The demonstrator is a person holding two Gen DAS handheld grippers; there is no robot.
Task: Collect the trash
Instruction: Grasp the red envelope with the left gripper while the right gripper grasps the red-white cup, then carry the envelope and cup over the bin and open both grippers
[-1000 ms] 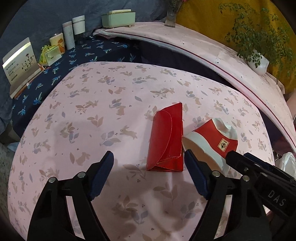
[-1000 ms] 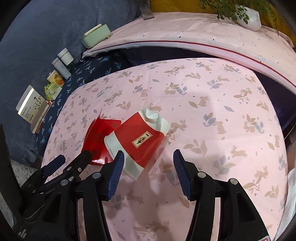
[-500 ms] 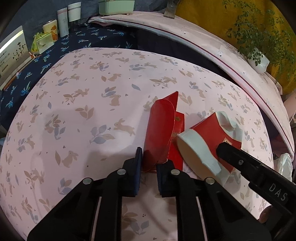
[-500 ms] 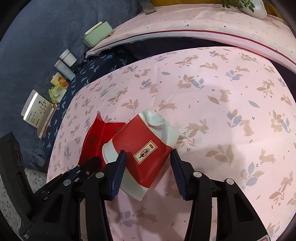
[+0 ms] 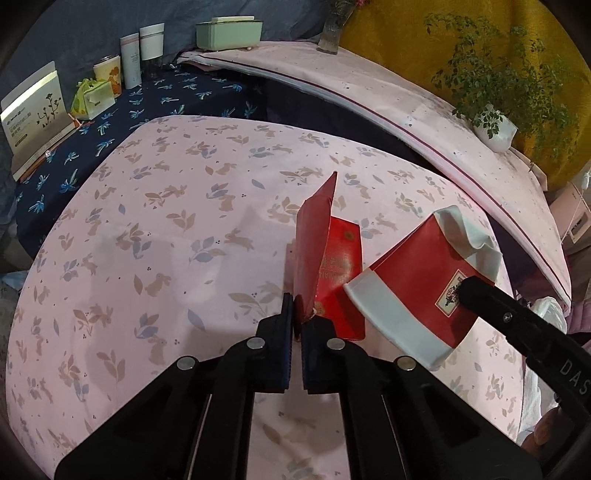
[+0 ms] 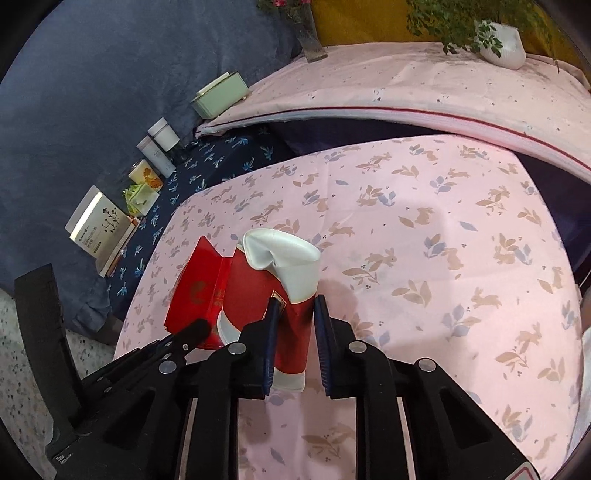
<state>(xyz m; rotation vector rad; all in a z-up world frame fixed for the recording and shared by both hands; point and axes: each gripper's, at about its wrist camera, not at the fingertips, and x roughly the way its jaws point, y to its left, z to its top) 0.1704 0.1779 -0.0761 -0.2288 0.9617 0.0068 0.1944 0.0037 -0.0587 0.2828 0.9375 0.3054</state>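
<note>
The left gripper (image 5: 296, 325) is clamped on the near bottom edge of a red envelope (image 5: 328, 266), its blue pads pressed almost together with only the thin card between them; the envelope stands up from the pink rabbit-print tablecloth (image 5: 166, 240) with its flap (image 5: 319, 206) open and pointing away. Just to the right of it, the right gripper (image 6: 294, 332) is closed around a crushed red-and-white paper cup (image 6: 280, 291), squeezing its red body from both sides — the cup's white rim (image 6: 284, 254) is dented and points away from the camera, and its white base sits low between the fingers. In the left wrist view the cup (image 5: 424, 288) tilts beside the envelope, close enough that the two seem to touch, though contact cannot be told for certain. Whether either piece of trash is lifted clear of the cloth is not clear. Beyond the round table lies a dark blue patterned cloth (image 5: 166, 96) carrying a white box (image 5: 33, 110), a small green packet (image 5: 92, 98), a printed cup (image 5: 108, 74) and two white cylinders (image 5: 142, 51). Farthest back, a pale green box (image 5: 229, 31) and a potted plant (image 5: 493, 125) rest on a pink-covered ledge (image 5: 406, 110).
</note>
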